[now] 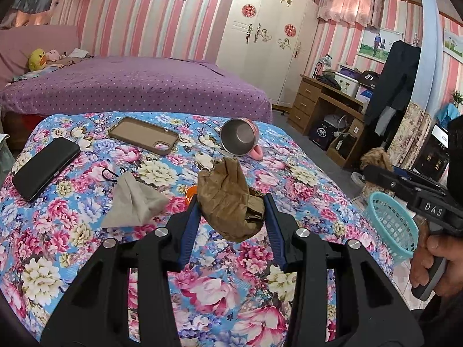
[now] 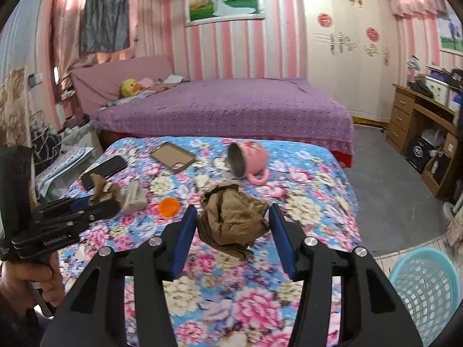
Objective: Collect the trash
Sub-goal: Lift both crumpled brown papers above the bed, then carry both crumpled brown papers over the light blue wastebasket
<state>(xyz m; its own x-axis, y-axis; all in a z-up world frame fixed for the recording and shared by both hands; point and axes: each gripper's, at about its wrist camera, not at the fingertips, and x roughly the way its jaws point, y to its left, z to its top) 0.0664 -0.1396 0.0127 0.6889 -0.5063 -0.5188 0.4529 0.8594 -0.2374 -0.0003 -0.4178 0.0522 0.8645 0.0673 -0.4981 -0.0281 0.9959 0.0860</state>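
Note:
My left gripper (image 1: 231, 202) is shut on a crumpled brown paper wad (image 1: 228, 199), held just above the floral bedspread (image 1: 72, 231). My right gripper (image 2: 231, 211) is shut on a second crumpled brown paper wad (image 2: 234, 217), also lifted off the floral bedspread (image 2: 260, 297). In the right wrist view the left gripper (image 2: 98, 199) shows at the left with its brown wad (image 2: 102, 190). In the left wrist view the right gripper (image 1: 373, 173) reaches in from the right, above a turquoise mesh basket (image 1: 390, 225). The same turquoise basket (image 2: 425, 289) stands on the floor at lower right.
On the bedspread lie a grey folded paper (image 1: 133, 202), an orange cap (image 2: 168, 206), a tipped pink mug (image 2: 249, 160), a brown phone case (image 1: 144, 138) and a black phone (image 1: 43, 167). A purple bed (image 2: 225, 110) lies behind, a wooden desk (image 1: 321, 101) to the right.

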